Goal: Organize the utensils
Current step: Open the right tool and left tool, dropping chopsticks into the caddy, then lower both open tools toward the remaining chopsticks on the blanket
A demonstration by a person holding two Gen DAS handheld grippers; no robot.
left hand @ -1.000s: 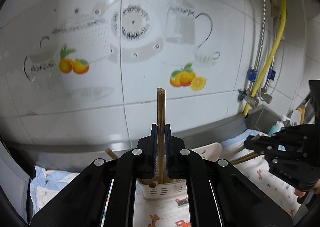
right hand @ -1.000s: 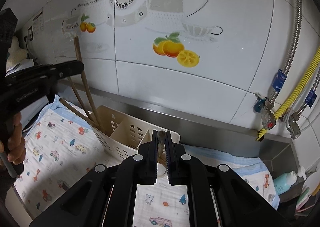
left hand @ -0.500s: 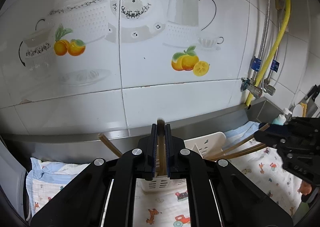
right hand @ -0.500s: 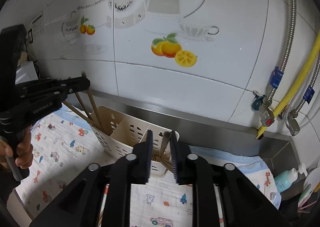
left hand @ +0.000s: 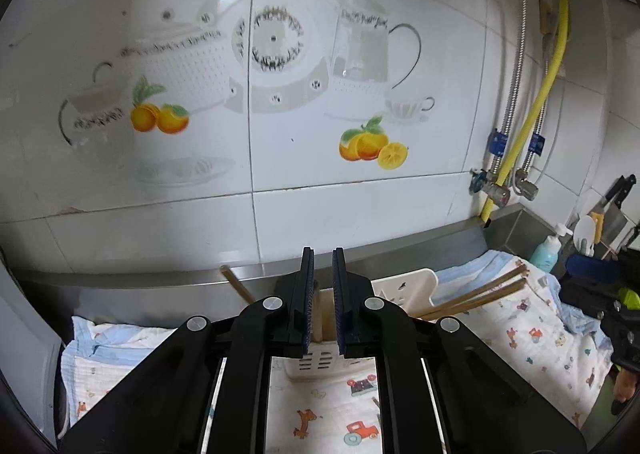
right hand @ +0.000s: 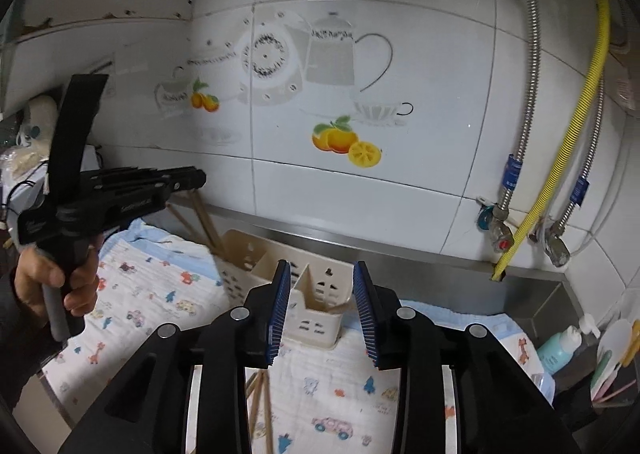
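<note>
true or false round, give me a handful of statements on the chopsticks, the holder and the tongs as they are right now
1. The white holder stands on a patterned cloth. True.
2. The right tongs are clamped on a chopstick. False: the jaws are opening and grip nothing; the holder shows beyond the gap.
3. In the left wrist view, two leaning chopsticks stick out of the holder towards the right. True.
4. The ribbed hose on the wall is red. False: it is yellow.
5. Every chopstick is already in the holder. False: loose chopsticks lie on the cloth under the right tongs.
</note>
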